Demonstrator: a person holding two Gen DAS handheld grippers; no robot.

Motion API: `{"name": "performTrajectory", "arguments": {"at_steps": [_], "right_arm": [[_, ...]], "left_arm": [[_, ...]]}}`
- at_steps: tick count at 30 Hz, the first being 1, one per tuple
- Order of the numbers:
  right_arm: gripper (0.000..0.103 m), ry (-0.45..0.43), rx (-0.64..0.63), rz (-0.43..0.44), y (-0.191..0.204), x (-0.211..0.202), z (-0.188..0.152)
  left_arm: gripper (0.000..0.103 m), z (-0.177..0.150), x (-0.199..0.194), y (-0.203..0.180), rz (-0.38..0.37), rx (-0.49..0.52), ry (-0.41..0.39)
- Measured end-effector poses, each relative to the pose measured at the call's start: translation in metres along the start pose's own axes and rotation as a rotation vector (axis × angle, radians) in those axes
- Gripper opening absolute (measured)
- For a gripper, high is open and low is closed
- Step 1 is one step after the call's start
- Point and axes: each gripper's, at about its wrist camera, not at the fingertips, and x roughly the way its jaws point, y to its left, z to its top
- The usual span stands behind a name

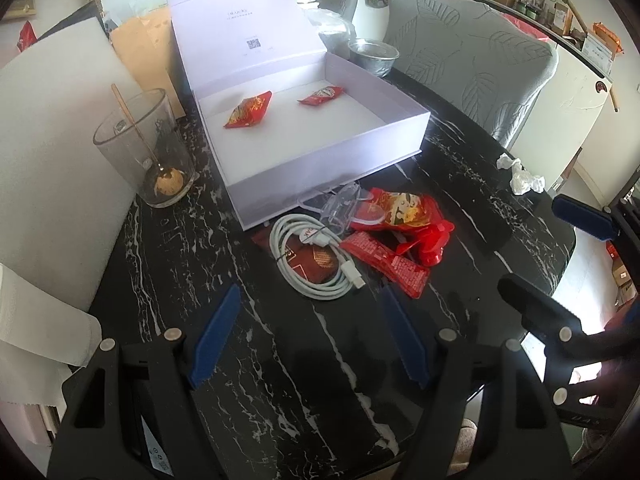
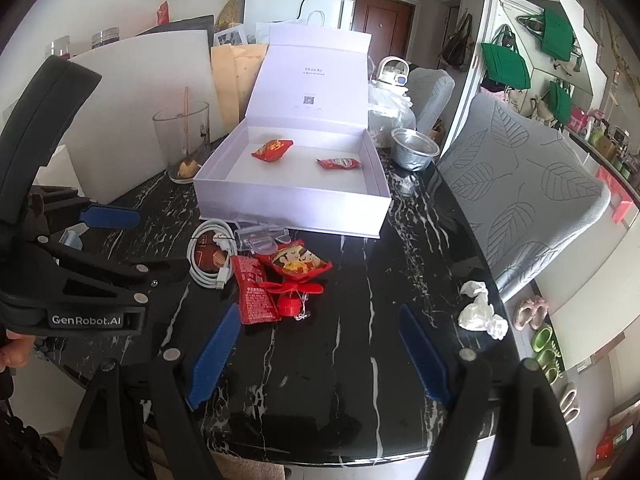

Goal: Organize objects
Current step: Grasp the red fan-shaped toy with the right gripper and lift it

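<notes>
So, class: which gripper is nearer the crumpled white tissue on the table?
Right. The right gripper hovers open just left of the crumpled tissue; the left gripper, also open, sits farther left, near the coiled white cable.

Bare desk (image 2: 352,380) lies open ahead; at twelve o'clock the cable (image 2: 208,258) and red packets (image 2: 280,276) crowd the white box (image 2: 292,196).

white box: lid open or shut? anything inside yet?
Open. The white box has its lid standing upright behind the tray; two red snack packets lie inside, apart from each other.
</notes>
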Motion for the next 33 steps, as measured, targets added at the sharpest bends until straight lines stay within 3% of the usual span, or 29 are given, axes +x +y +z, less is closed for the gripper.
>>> {"name": "performTrajectory", "arguments": {"at_steps": [10,21,25,28,31,33], "right_arm": [[0.082,0.041,0.058,0.077,-0.005,0.032,-0.013],[0.08,0.043,0.104,0.113,-0.012,0.06,-0.012],[0.067,0.066,0.11,0.126,-0.015,0.072,-0.009],[0.059,0.079,0.103,0.137,-0.015,0.081,-0.008],[0.044,0.09,0.098,0.147,-0.014,0.087,-0.008],[0.04,0.096,0.097,0.156,-0.014,0.091,-0.007]], "left_arm": [[0.072,-0.009,0.03,0.022,-0.033,-0.09,0.04],[0.07,-0.002,0.044,0.037,-0.038,-0.105,0.033],[0.058,0.005,0.049,0.038,-0.045,-0.091,0.042],[0.044,0.008,0.056,0.036,-0.049,-0.083,0.056],[0.039,0.009,0.061,0.036,-0.071,-0.086,0.071],[0.035,0.009,0.067,0.037,-0.094,-0.093,0.09]]}}
